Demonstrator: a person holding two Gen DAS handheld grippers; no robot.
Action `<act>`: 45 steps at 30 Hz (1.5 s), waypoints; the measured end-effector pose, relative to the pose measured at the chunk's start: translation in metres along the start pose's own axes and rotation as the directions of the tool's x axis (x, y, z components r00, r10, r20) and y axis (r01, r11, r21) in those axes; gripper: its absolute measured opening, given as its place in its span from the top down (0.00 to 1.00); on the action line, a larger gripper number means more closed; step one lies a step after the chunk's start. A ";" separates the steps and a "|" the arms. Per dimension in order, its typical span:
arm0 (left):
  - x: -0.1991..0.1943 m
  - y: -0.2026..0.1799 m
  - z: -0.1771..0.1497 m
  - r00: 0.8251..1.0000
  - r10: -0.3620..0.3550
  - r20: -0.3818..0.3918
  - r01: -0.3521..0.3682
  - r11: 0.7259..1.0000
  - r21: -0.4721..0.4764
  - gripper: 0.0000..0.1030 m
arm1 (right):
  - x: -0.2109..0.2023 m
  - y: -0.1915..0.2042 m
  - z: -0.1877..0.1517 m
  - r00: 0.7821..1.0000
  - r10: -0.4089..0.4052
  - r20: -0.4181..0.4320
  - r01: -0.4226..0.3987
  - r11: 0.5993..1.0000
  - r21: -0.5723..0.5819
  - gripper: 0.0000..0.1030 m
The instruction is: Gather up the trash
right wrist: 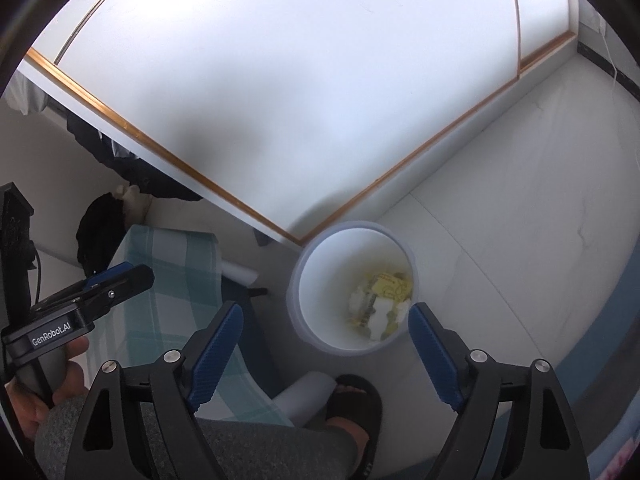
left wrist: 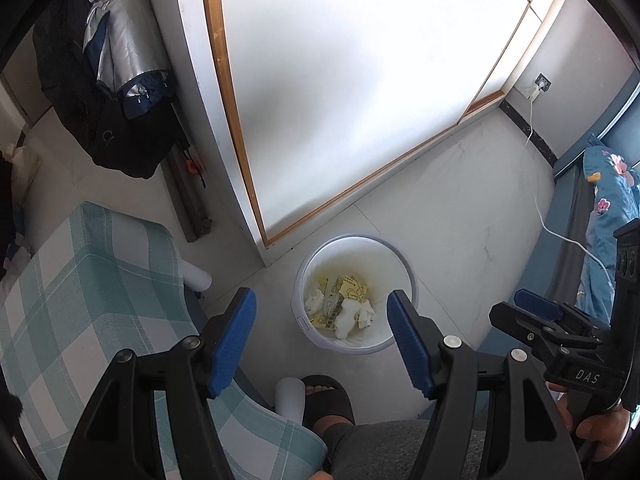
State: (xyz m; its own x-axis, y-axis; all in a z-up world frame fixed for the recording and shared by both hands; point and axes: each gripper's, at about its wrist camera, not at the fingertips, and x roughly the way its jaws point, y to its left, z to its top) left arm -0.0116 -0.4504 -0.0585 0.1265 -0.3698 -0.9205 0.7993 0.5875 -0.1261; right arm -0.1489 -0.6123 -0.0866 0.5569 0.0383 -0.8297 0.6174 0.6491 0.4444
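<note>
Blue-padded left hand-held gripper (left wrist: 320, 320): spread wide, nothing between the pads, touching nothing. Right hand-held gripper (right wrist: 324, 332): likewise released and empty, seen closed-looking only edge-on at right of the left wrist view. White trash bin (left wrist: 384, 248) on the floor (left wrist: 460, 200), centre of frame, framed between the fingers. Crumpled tissues and yellow wrappers (left wrist: 344, 300) at its bottom. Checked chair cushion (left wrist: 80, 280) lower left; sandalled foot (left wrist: 326, 396) below the bin.

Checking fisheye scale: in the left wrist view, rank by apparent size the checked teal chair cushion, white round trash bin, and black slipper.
1. Checked teal chair cushion, though nearer the camera.
2. White round trash bin.
3. Black slipper, partly hidden.
</note>
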 end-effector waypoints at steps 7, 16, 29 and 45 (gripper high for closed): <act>-0.005 -0.002 -0.001 1.000 0.008 0.000 -0.008 1.000 -0.012 0.38 | 0.000 0.000 -0.002 1.000 0.006 -0.004 -0.006 1.000 -0.003 0.17; -0.010 -0.006 -0.002 1.000 -0.003 0.004 0.003 1.000 -0.006 0.38 | -0.001 -0.001 -0.005 1.000 0.007 -0.004 -0.007 1.000 0.002 0.17; -0.011 -0.005 -0.001 1.000 -0.014 0.012 0.014 1.000 0.002 0.38 | -0.004 -0.002 -0.007 1.000 0.010 0.006 -0.010 1.000 0.009 0.17; -0.009 -0.005 -0.001 1.000 -0.020 -0.001 0.020 1.000 0.004 0.38 | -0.002 -0.005 -0.010 1.000 0.010 0.007 -0.010 1.000 0.020 0.17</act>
State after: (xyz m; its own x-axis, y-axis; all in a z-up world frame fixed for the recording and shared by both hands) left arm -0.0178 -0.4494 -0.0494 0.1101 -0.3809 -0.9181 0.8041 0.5771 -0.1430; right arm -0.1585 -0.6080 -0.0909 0.5669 0.0395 -0.8228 0.6227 0.6334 0.4594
